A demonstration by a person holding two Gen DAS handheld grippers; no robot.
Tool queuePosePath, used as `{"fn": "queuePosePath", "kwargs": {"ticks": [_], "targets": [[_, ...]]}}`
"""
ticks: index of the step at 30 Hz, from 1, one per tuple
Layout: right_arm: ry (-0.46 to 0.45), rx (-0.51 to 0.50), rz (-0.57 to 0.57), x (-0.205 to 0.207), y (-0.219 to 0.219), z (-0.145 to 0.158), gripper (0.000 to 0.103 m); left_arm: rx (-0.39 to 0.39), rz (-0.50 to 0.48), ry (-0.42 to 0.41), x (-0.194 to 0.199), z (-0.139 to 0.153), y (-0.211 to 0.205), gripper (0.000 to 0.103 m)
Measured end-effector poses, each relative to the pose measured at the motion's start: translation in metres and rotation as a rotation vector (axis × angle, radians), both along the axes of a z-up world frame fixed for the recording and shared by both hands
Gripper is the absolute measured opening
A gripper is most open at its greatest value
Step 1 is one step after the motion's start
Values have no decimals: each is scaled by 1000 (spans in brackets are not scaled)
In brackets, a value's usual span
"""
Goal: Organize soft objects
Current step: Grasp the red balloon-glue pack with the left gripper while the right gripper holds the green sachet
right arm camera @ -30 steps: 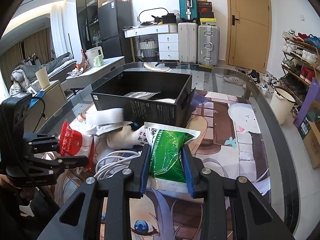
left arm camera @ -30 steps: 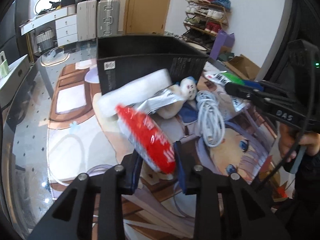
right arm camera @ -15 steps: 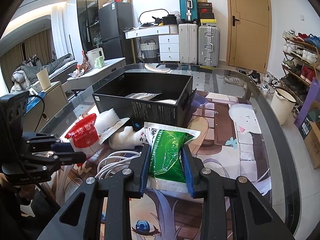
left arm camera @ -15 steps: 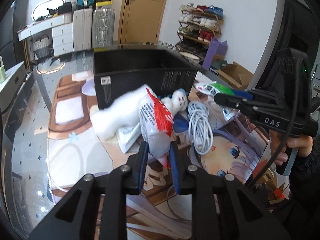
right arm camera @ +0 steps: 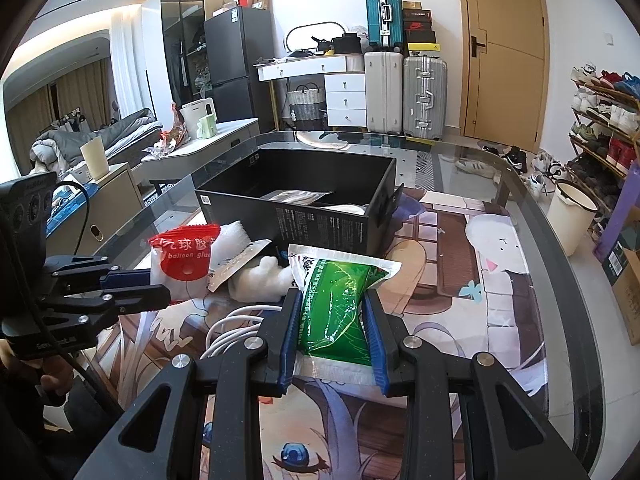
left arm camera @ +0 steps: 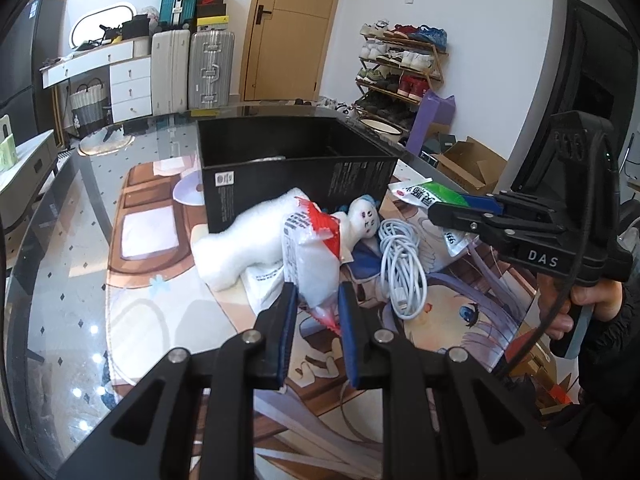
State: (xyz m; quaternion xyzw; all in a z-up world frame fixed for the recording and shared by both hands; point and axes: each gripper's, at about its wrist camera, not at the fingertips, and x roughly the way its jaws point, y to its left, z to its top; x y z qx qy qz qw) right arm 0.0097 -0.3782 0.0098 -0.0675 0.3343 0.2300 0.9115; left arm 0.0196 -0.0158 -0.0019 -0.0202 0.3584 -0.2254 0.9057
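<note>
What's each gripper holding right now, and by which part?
Left gripper pinches the red-and-white packet by its lower end. Right gripper clamps the green packet across its middle, on its two long sides.

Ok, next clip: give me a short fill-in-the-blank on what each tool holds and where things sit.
1. The left tool is shut on the ____ and white packet.
2. The right tool is shut on a ____ packet.
3. The coiled cable is ____ in colour.
4. The black box stands with its top ____.

Missing words: red; green; white; open
</note>
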Motion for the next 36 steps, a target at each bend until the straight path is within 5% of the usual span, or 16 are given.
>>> {"fn": "queuePosePath", "kwargs": {"ticks": [11, 17, 20, 23, 36], "targets": [[4, -2, 4, -1, -1, -1, 30, 21, 5, 26, 12, -8, -9, 22], [9, -2, 3, -3, -1, -3, 30, 28, 32, 34, 18, -11, -13, 36], [11, -4, 7, -4, 0, -3, 30, 12, 30, 30, 19, -10, -12, 35], [11, -3, 8, -3, 0, -4, 30, -6, 21, 33, 19, -10, -12, 20], [-6, 12, 18, -5, 0, 2, 30, -63, 47, -26, 11, 11, 3, 20]]}}
